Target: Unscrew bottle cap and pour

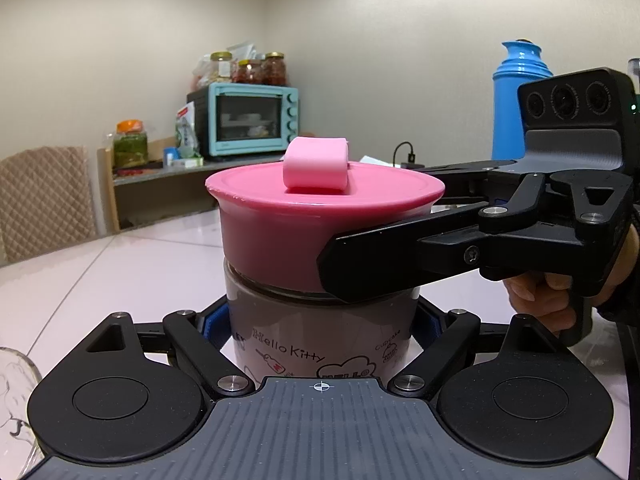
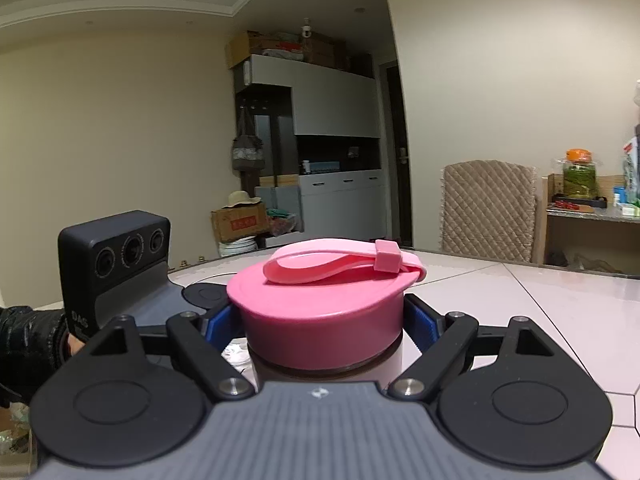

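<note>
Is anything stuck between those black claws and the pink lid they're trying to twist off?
Nothing visible. The right gripper already has its fingers against the sides of the pink cap, and the left gripper clamps the bottle just below. No other object sits between them.

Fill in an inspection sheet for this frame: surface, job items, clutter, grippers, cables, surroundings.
Surface: pale glossy table.
Job's things: Hello Kitty bottle upright, pink cap on.
Clutter: clear glass at the left edge.
Grippers: left gripper shut on the bottle body; right gripper shut on the cap.
Cables: black charger cable behind the bottle.
Surroundings: teal toaster oven, blue thermos, quilted chair.
</note>
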A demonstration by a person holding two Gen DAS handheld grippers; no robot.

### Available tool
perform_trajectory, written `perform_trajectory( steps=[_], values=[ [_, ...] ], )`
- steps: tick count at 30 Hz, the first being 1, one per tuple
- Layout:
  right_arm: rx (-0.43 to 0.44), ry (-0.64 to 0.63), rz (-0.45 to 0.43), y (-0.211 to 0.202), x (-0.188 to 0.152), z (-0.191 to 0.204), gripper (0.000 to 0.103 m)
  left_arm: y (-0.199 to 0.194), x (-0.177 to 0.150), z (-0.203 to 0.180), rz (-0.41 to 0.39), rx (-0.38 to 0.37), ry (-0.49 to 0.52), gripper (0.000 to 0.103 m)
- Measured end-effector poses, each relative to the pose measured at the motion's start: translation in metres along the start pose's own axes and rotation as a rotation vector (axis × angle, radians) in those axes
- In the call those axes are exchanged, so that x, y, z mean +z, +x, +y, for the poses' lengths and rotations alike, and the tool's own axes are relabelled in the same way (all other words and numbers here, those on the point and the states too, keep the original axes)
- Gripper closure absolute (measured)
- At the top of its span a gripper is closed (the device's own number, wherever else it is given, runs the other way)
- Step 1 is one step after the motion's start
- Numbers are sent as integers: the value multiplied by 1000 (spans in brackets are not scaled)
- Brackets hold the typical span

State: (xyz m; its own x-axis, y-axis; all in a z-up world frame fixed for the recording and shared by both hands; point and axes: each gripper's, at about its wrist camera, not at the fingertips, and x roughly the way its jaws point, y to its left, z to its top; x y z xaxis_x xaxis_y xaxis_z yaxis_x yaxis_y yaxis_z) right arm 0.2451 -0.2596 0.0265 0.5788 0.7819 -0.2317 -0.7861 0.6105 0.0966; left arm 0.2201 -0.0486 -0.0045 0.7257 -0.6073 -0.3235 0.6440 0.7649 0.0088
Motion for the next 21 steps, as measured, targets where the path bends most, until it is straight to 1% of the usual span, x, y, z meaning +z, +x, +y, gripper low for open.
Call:
perform_trajectory(
  steps=[7, 8, 9, 11, 12, 13, 16, 21],
  values=[
    [-202, 68, -9, -16, 5, 35, 12, -6, -2, -6, -1, 2, -1, 13],
    [-233, 76, -17, -20, 5, 40, 11, -7, -2, -7, -1, 2, -1, 13],
    [-245, 79, -21, -21, 5, 41, 11, -8, -3, -8, -1, 2, -1, 13],
    [-317, 95, -17, -22, 5, 51, 11, -11, -3, -10, -1, 2, -1, 13],
    [-329, 97, -16, -22, 4, 52, 11, -12, -4, -11, -1, 2, -1, 13],
    [-364, 99, -9, -22, 4, 56, 11, -13, -4, -12, -1, 2, -1, 13],
    [-411, 103, -21, -20, 1, 64, 11, -11, -3, -8, -1, 2, -2, 13],
    [-445, 125, -5, -12, -4, 66, 11, -9, -2, -3, -1, 1, -4, 13]
  ],
)
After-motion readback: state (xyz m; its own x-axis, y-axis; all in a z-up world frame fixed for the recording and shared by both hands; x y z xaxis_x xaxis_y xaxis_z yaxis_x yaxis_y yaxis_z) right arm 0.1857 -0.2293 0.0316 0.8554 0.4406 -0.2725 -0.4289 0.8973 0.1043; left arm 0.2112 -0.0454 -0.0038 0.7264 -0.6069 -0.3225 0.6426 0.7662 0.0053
